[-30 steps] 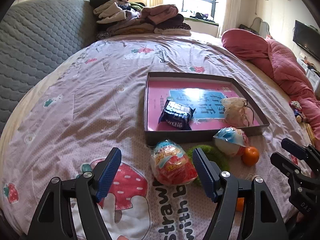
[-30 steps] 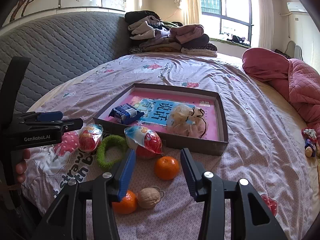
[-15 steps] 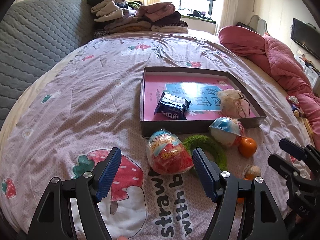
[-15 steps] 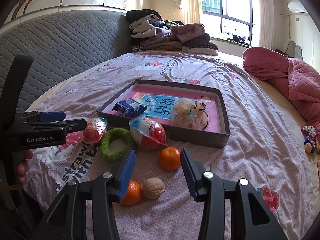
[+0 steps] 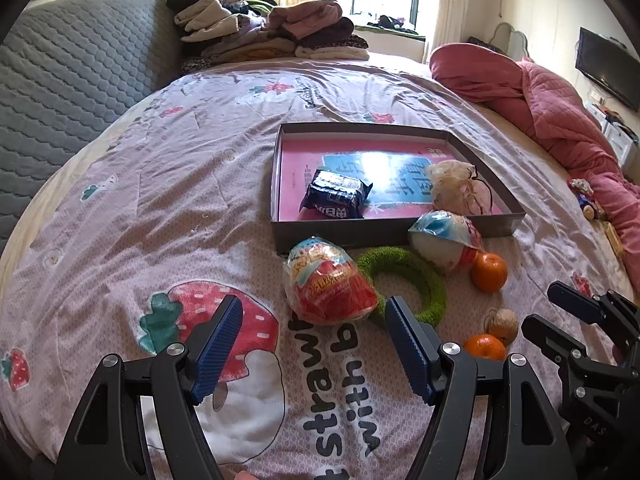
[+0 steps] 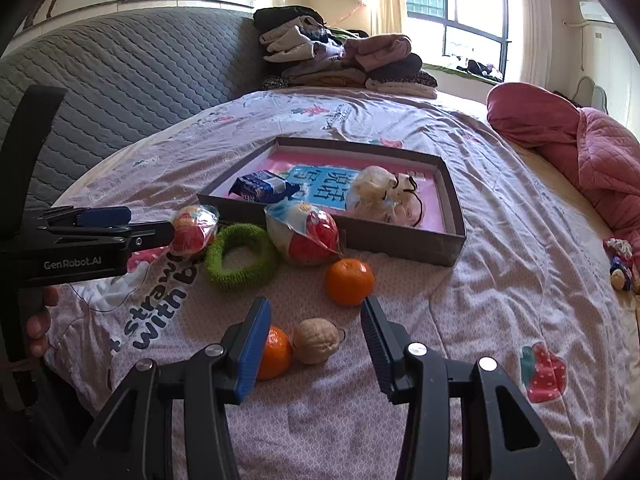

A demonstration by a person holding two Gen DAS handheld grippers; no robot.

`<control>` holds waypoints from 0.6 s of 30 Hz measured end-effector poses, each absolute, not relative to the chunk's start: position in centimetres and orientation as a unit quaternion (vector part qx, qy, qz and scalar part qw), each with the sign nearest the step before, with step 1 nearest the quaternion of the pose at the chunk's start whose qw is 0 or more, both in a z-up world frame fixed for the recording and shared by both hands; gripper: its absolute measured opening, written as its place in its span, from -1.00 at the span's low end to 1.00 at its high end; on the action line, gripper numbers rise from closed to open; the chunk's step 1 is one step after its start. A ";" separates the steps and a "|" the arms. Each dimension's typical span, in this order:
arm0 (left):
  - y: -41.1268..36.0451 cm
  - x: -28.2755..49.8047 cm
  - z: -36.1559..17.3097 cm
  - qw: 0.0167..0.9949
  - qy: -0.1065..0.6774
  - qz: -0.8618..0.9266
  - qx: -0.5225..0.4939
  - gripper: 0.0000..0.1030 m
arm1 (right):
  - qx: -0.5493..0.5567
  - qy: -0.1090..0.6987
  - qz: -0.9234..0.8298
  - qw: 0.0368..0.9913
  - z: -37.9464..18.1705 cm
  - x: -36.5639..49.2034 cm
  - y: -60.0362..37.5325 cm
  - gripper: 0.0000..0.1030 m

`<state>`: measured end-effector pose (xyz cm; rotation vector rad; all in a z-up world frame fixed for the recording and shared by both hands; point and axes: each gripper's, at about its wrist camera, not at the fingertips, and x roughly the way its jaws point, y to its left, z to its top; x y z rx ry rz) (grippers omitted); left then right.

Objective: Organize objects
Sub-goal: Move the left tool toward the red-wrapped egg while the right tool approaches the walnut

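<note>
A shallow grey box (image 5: 394,227) (image 6: 454,200) with a pink floor lies on the bed; it holds a dark blue snack packet (image 5: 335,199) (image 6: 262,187) and a pale drawstring pouch (image 5: 456,184) (image 6: 378,194). In front of it lie a red wrapped snack (image 5: 328,286) (image 6: 194,230), a green knitted ring (image 5: 416,276) (image 6: 240,258), a second wrapped snack (image 5: 446,240) (image 6: 304,232), two oranges (image 6: 350,282) (image 6: 276,352) and a walnut (image 6: 316,340). My left gripper (image 5: 312,322) stands open just short of the red snack. My right gripper (image 6: 316,322) is open above the walnut.
A grey quilted headboard (image 6: 120,92) rises at the left. Folded clothes (image 5: 272,36) are stacked at the far end of the bed. A pink quilt (image 5: 560,96) is heaped at the right, with a small toy (image 6: 620,264) near the bed's edge.
Both views have pulled back and dipped slightly, so the box and loose items sit higher in frame. The walnut and near orange have come between the right fingers. Neither gripper's opening changed.
</note>
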<state>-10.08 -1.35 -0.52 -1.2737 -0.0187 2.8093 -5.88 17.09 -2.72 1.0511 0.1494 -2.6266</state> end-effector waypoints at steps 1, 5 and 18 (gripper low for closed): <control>-1.3 -10.1 -0.6 0.028 -0.005 0.910 -0.413 0.45 | 0.368 0.052 -0.916 0.153 -2.8 -5.9 17.1 -0.09; -1.3 -9.9 -0.9 0.029 -0.005 0.909 -0.416 0.45 | 0.371 0.048 -0.915 0.153 -3.0 -6.0 17.3 -0.09; -1.1 -9.9 -1.7 0.032 0.002 0.906 -0.422 0.45 | 0.384 0.045 -0.909 0.152 -3.8 -6.3 17.3 -0.09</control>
